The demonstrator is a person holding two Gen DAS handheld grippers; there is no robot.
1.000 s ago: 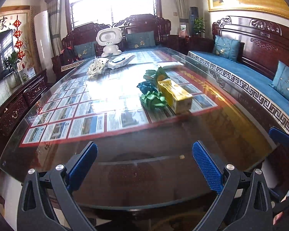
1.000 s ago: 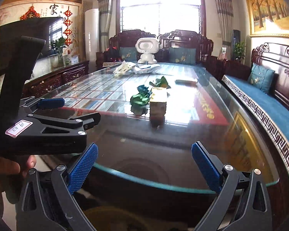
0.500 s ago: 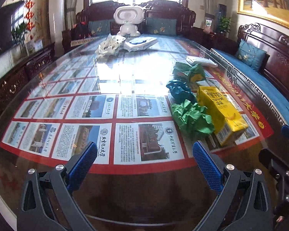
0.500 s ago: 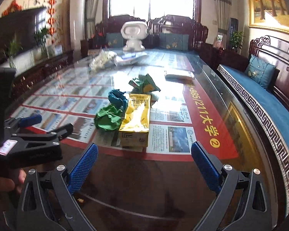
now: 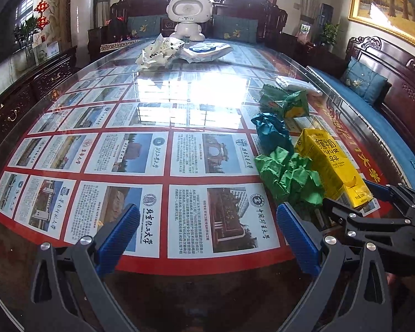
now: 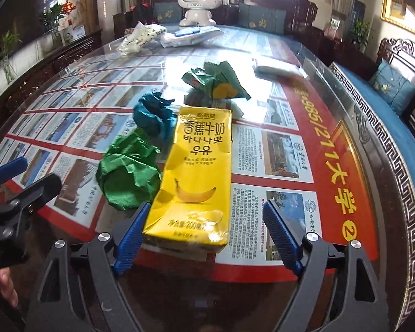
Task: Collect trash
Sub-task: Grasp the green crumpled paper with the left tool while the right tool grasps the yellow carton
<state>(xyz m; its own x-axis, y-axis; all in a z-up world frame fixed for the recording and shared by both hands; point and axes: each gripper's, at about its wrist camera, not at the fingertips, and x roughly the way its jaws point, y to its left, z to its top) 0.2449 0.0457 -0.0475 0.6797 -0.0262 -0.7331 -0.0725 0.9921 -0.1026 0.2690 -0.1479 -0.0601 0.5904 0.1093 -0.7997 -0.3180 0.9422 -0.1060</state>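
Yellow milk carton (image 6: 192, 178) lies flat on glass table (image 6: 332, 207), sealed, betw wide-open right gripper (image 6: 204, 233) fingers; left gripper (image 5: 207, 238) wide, empty.

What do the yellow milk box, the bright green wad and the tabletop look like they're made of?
Milk box: coated carton board, likely; glossy print, folded edges. Green wad: matte paper, sharp crumple creases. Tabletop: glass sheet; mirrors the window, prints beneath.
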